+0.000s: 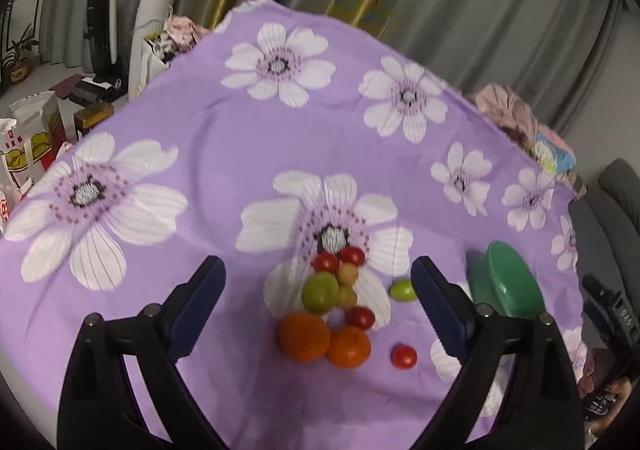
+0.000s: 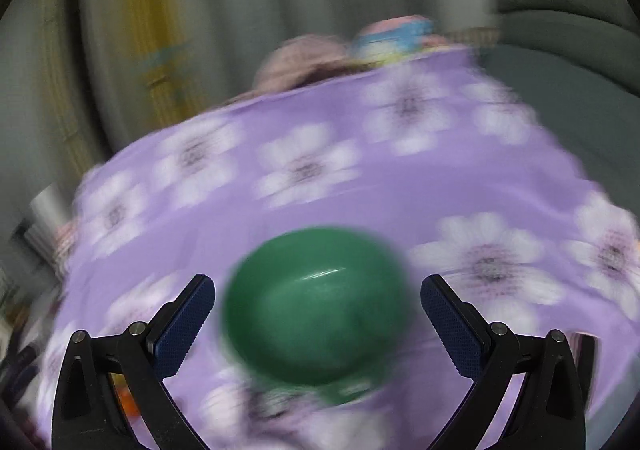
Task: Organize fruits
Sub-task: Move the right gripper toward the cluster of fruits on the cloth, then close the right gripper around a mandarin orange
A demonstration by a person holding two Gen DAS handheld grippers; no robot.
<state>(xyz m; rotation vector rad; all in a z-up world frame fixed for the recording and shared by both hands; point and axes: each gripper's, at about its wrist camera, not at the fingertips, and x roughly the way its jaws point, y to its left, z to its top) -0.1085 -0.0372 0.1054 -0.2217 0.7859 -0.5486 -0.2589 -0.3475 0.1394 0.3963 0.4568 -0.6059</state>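
Observation:
In the left wrist view, a cluster of fruit lies on the purple flowered cloth (image 1: pixel 208 154): two oranges (image 1: pixel 305 336), a green fruit (image 1: pixel 320 292), several red cherry tomatoes (image 1: pixel 325 262) and small yellowish fruits (image 1: pixel 346 274). A small green fruit (image 1: pixel 403 290) and a lone tomato (image 1: pixel 403 356) lie to the right. My left gripper (image 1: pixel 318 290) is open above the cluster. A green bowl (image 1: pixel 506 282) stands at the right, tilted. In the blurred right wrist view, the green bowl (image 2: pixel 318 306) lies between the fingers of my open right gripper (image 2: pixel 318 310); contact cannot be told.
The table edge curves at the back and right. Bags and boxes (image 1: pixel 32 146) stand off the left edge. Bundled fabric (image 1: pixel 516 118) lies at the far right corner. A grey sofa (image 2: pixel 560 10) and curtains are behind.

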